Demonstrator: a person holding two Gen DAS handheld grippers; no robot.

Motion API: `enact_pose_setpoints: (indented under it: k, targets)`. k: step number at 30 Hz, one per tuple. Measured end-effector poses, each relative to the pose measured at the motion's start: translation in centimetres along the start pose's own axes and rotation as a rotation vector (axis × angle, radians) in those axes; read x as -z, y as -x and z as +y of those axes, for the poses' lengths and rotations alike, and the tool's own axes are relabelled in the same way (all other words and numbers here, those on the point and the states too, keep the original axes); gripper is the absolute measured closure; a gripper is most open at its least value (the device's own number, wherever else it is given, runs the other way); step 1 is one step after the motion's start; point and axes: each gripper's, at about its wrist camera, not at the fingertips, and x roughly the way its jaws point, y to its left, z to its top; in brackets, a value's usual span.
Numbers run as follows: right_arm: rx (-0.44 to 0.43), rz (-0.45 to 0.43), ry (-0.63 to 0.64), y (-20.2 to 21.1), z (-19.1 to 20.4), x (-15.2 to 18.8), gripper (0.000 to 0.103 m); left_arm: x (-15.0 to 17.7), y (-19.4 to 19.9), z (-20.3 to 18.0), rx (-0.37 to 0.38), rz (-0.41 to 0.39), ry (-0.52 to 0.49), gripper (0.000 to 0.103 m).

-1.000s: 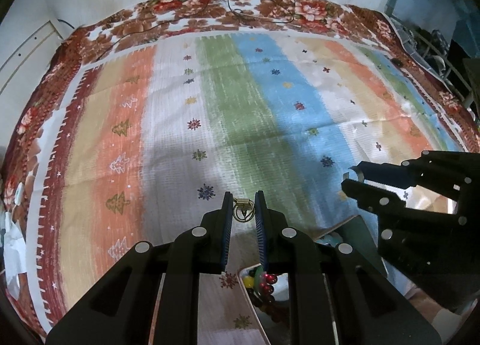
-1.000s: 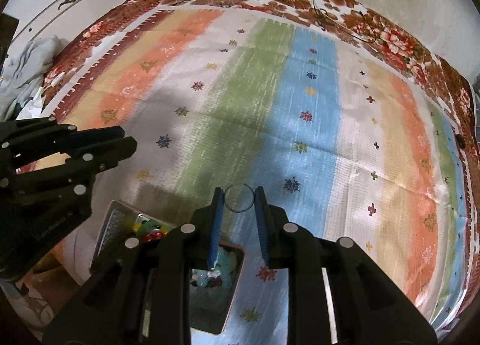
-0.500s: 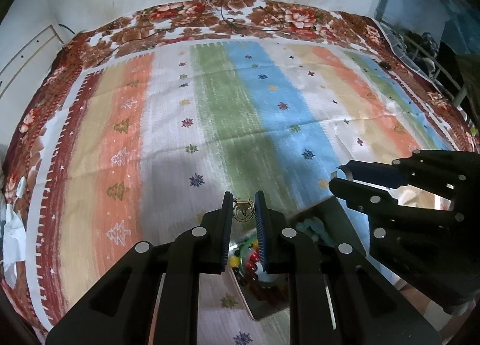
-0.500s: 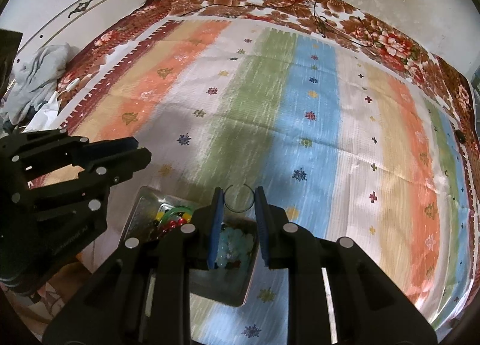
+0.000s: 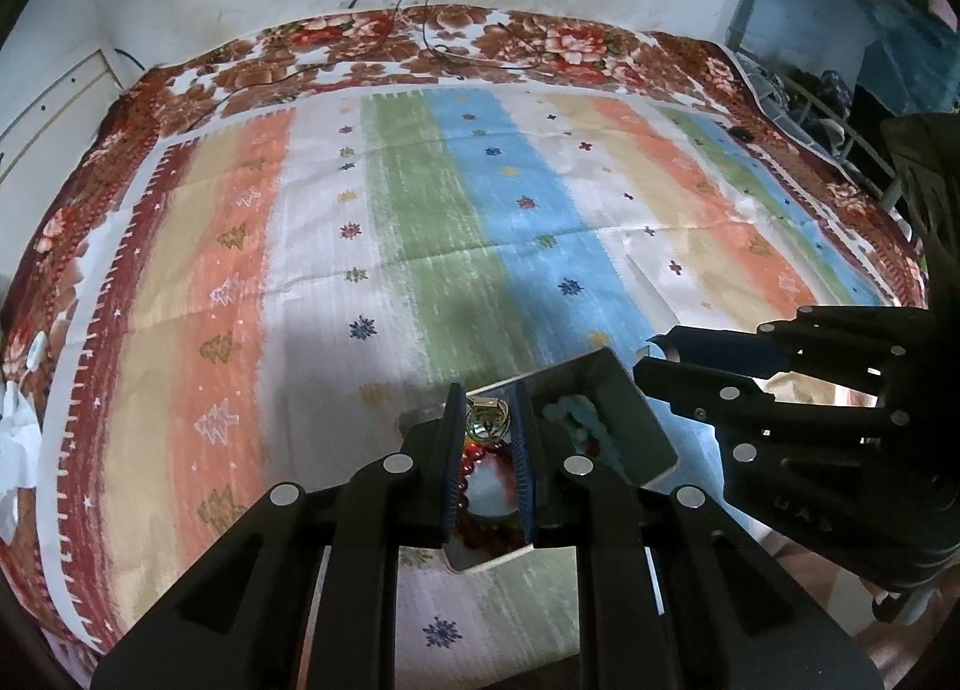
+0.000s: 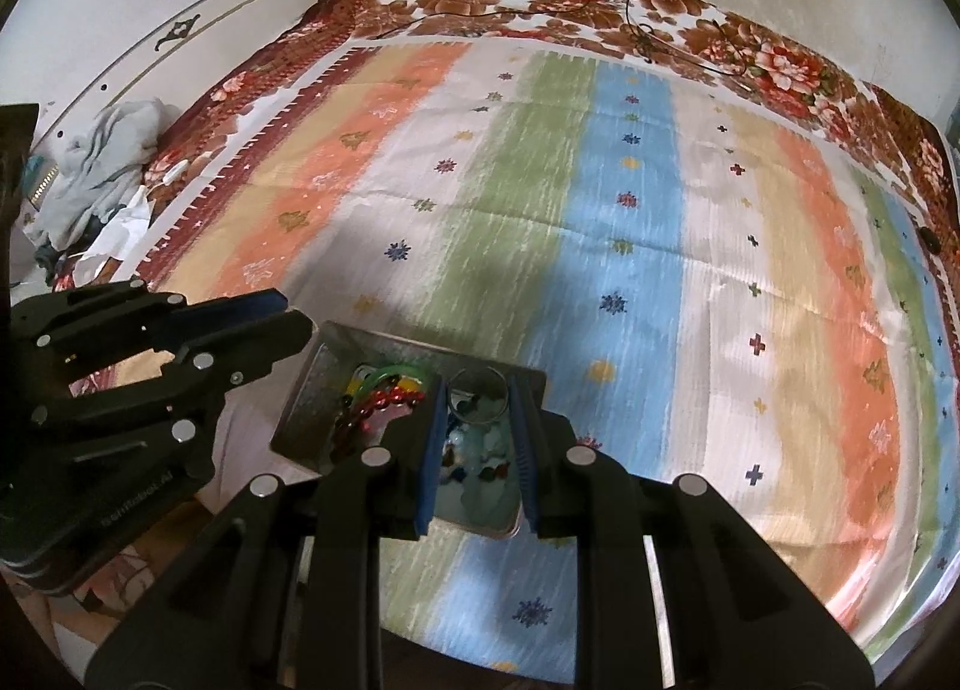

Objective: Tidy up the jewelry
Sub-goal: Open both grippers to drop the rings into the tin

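Jewelry tray [image 5: 630, 390] lay directly below both tongs: left tongs [image 5: 487, 426] pinched a gold pendant [image 5: 487, 419] over its left compartment, right tongs [image 6: 478, 396] gripped a thin ring [image 6: 478, 387] over its right.

Metal tray [image 5: 606, 384]: near half hidden behind the left gripper [image 5: 487, 426]; beads inside blurred, individual pieces indistinguishable.

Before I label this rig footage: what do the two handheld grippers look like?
Both the left gripper and right gripper are matte black angular plastic with round silver bolt heads and blue ribbed finger pads. Faint lettering marks the left gripper's body. No cables or sleeves show.
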Motion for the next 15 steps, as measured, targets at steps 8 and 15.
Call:
enact_pose_setpoints:
  k: [8,15]
  targets:
    - [-0.001,0.01,-0.012,-0.2,-0.3,0.0,0.081,-0.1,-0.8,-0.2,-0.006,0.015,-0.011,0.088]
    - [0.013,0.011,-0.027,-0.5,-0.9,-0.3,0.062,-0.2,-1.2,0.3,-0.011,0.024,-0.005,0.084]
